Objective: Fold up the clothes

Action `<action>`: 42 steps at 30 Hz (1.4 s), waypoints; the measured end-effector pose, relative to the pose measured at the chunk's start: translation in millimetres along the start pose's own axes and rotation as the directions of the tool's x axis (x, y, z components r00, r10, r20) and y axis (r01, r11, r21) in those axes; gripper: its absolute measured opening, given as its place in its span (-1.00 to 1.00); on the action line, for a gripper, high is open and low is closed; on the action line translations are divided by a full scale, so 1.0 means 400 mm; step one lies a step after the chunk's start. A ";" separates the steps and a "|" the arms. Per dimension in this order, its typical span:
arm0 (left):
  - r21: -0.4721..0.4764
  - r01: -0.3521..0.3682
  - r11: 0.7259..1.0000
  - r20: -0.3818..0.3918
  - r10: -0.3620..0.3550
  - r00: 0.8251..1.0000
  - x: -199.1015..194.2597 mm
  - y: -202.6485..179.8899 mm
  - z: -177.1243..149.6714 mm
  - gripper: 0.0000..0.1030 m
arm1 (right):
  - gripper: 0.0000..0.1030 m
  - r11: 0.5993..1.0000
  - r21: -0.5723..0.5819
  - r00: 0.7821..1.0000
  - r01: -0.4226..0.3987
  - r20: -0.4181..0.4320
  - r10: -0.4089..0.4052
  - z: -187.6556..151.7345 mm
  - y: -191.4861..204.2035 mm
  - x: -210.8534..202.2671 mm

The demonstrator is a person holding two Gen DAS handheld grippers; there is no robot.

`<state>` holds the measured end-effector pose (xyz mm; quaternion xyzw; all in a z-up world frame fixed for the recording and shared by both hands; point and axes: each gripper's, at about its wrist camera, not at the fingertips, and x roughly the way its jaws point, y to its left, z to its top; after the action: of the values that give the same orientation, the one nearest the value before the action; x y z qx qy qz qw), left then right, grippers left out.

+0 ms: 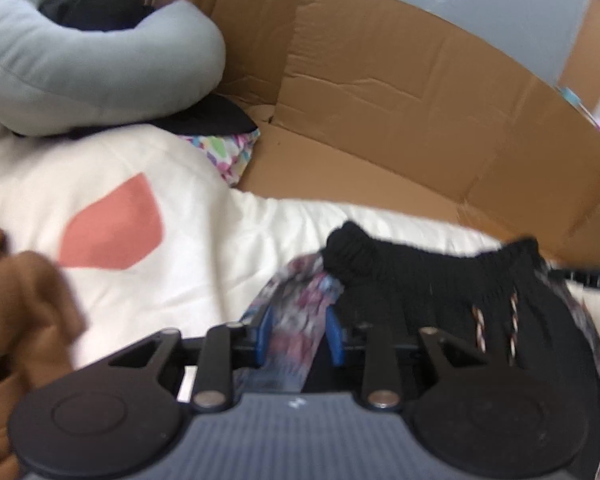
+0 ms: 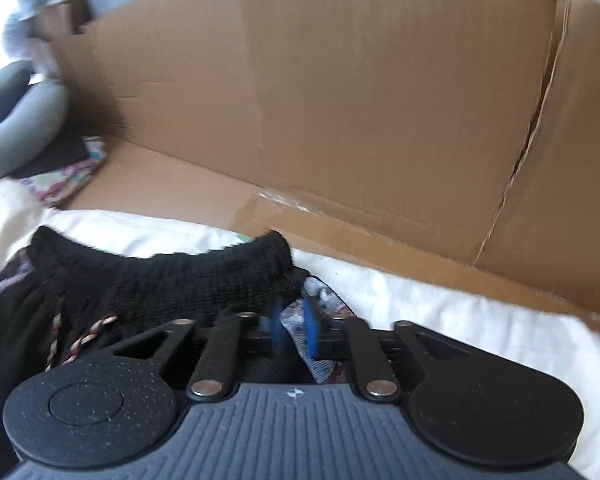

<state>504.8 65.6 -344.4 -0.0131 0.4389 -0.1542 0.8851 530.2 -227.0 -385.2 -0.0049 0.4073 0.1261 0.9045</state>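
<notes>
A pair of patterned shorts (image 1: 300, 312) with a black elastic waistband (image 1: 428, 276) and braided drawstrings (image 1: 496, 328) lies on the white bedding (image 1: 172, 272). My left gripper (image 1: 300, 336) is shut on the patterned fabric at the waistband's left end. In the right wrist view the same waistband (image 2: 172, 276) stretches to the left, and my right gripper (image 2: 294, 328) is shut on the patterned fabric (image 2: 324, 308) at its right end. The waistband is held stretched between the two grippers.
A flattened cardboard box (image 1: 400, 92) stands along the back of the bed (image 2: 340, 100). A grey curved pillow (image 1: 80, 60) lies at the back left. A brown garment (image 1: 16, 320) is at the left. A colourful patterned cloth (image 1: 228, 152) lies by the cardboard.
</notes>
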 end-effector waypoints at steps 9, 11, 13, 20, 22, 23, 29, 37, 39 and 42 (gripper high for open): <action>-0.004 -0.044 0.999 -0.029 0.044 0.999 -0.083 0.033 -0.114 -0.43 | -0.39 0.995 -0.096 0.999 -0.031 -0.010 0.030 -0.074 0.011 -0.121; -0.005 -0.048 0.999 -0.046 0.047 0.998 -0.085 0.039 -0.138 -0.45 | -0.39 0.995 -0.091 0.999 -0.030 -0.031 0.027 -0.095 -0.002 -0.139; -0.012 -0.054 0.998 -0.072 0.053 0.996 -0.087 0.043 -0.163 -0.50 | -0.39 0.995 -0.097 0.998 -0.019 -0.055 0.014 -0.119 -0.011 -0.152; 0.029 -0.071 0.997 -0.114 0.074 0.991 -0.113 0.033 -0.234 -0.49 | -0.39 0.991 -0.132 0.992 0.011 -0.124 -0.027 -0.212 -0.039 -0.205; 0.021 -0.086 0.996 -0.120 0.087 0.989 -0.119 0.041 -0.253 -0.49 | -0.39 0.991 -0.132 0.990 0.021 -0.139 -0.039 -0.235 -0.047 -0.224; 0.010 -0.091 0.996 -0.120 0.091 0.989 -0.123 0.044 -0.260 -0.49 | -0.39 0.992 -0.127 0.988 0.026 -0.146 -0.045 -0.245 -0.050 -0.234; -0.019 -0.102 0.995 -0.126 0.099 0.987 -0.169 0.068 -0.304 -0.49 | -0.39 0.994 -0.098 0.983 0.051 -0.172 -0.068 -0.309 -0.062 -0.309; -0.048 -0.127 0.991 -0.155 0.118 0.981 -0.257 0.117 -0.416 -0.50 | -0.39 0.991 -0.115 0.973 0.062 -0.216 -0.085 -0.406 -0.078 -0.398; -0.066 -0.141 0.988 -0.162 0.129 0.978 -0.277 0.131 -0.439 -0.49 | -0.39 0.991 -0.117 0.973 0.060 -0.213 -0.084 -0.425 -0.083 -0.424; -0.081 -0.172 0.982 -0.179 0.156 0.971 -0.309 0.148 -0.471 -0.51 | -0.39 0.993 -0.098 0.971 0.072 -0.222 -0.092 -0.454 -0.102 -0.454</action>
<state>303.2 178.2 -373.8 -0.0058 0.5202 -0.0599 0.8519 290.5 -327.4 -376.4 -0.0762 0.5008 0.1050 0.8558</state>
